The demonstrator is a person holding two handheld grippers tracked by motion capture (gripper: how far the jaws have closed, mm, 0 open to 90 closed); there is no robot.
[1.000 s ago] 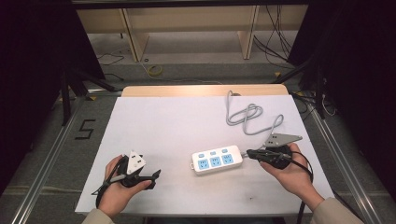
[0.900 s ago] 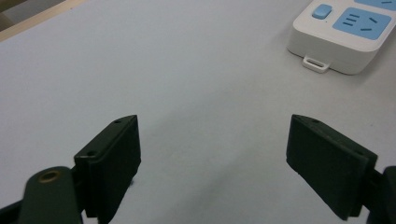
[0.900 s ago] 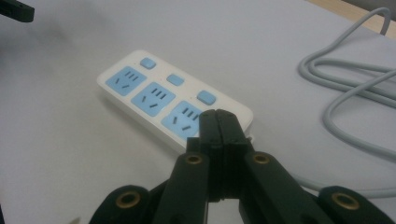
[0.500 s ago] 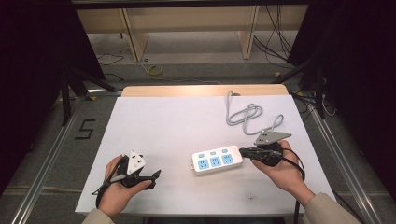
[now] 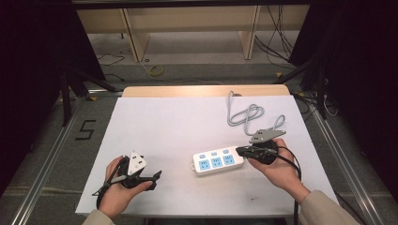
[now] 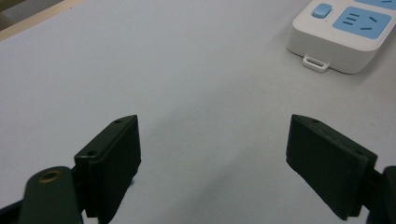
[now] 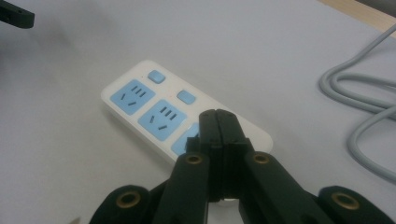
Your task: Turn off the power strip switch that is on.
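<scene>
A white power strip [image 5: 217, 161] with blue sockets lies on the white table top [image 5: 178, 126], right of the middle near the front. Its grey cable [image 5: 248, 115] curls away toward the back. My right gripper [image 5: 239, 151] is shut with nothing between its jaws. In the right gripper view the closed tips [image 7: 217, 115] hover over the strip's [image 7: 154, 105] nearest socket, with the cable [image 7: 359, 100] to the right. My left gripper [image 5: 156, 175] rests in a hand at the front left. In its own view it [image 6: 215, 126] stands wide open over bare table, the strip's end [image 6: 343, 32] farther off.
The table's far edge is a wooden strip [image 5: 202, 90]. Metal rails [image 5: 47, 159] run along both sides of the table, with floor, loose cables and shelving legs beyond. The left half of the white top is bare.
My right gripper has slid left toward the power strip, and its shut tips now reach over the strip's right end. The left hand and its gripper have stayed put.
</scene>
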